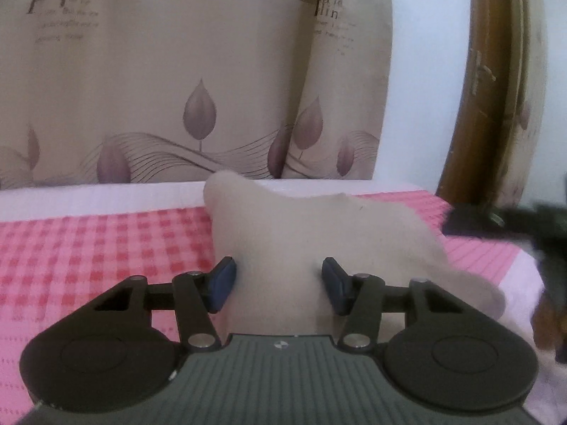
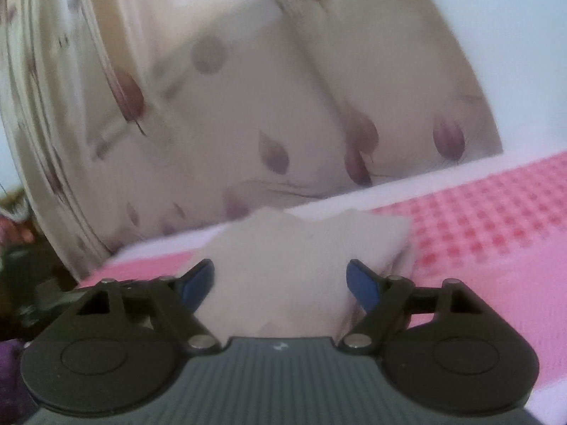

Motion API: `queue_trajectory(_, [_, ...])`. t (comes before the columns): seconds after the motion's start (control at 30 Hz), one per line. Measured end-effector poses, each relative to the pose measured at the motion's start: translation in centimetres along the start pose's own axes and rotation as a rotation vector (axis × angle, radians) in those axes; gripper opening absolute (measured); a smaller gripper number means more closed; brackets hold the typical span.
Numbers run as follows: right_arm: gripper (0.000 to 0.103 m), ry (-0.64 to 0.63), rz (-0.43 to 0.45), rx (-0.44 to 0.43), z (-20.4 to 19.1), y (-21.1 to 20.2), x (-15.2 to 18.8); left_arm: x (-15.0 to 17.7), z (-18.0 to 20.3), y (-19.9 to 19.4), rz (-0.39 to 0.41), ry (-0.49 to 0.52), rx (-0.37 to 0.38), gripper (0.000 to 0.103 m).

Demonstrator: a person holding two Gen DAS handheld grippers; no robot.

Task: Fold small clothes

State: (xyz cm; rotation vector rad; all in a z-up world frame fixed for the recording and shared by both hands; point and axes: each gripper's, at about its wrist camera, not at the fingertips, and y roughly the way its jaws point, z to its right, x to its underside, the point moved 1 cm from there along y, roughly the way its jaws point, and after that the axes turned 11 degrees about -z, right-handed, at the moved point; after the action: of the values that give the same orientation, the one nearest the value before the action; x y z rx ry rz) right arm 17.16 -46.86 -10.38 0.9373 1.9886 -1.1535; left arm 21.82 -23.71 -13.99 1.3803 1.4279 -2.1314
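Soft, light cream cloth garment [image 1: 319, 233] lay limp on the pink checked bed [image 1: 88, 248], at 12 o'clock between spread, released fingers of left gripper [image 1: 279, 285] and right gripper [image 2: 281, 285]; edges looked best to pinch.

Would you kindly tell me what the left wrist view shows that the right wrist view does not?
Only the left wrist view shows the brown wooden frame and lettering on the curtain. Only the right wrist view shows a dark purple object at lower left. Both show open tongs, left and right, around beige cloth on the pink checked sheet.
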Motion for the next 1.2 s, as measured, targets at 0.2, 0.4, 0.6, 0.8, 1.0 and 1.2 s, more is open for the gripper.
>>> queue_trajectory(0.2, [0.084,-0.148,-0.176,0.184,1.2,7.8,-1.8,1.0,-0.2,0.5,-0.02,-0.042,-0.015,0.057])
queue_trajectory(0.4, [0.085,0.009,-0.084,0.106,2.4,4.6,-1.4,1.4,-2.2,0.8,-0.038,-0.16,0.012,0.089])
queue_trajectory(0.6, [0.084,0.05,-0.058,0.157,-0.4,-0.3,3.0,1.7,-2.5,0.3,-0.029,-0.18,0.014,0.091])
queue_trajectory(0.8, [0.082,0.041,-0.219,0.258,-1.2,-1.1,5.0,2.0,-1.7,-0.1,-0.04,-0.137,-0.019,0.092])
queue_trajectory(1.0, [0.084,0.178,-0.086,0.125,-0.2,-4.5,5.3,2.5,-1.9,-0.9,0.006,-0.153,-0.031,0.096])
queue_trajectory(1.2, [0.093,0.28,-0.05,0.057,1.4,-3.7,3.5,1.5,-1.4,-2.1,0.041,-0.101,-0.037,0.103])
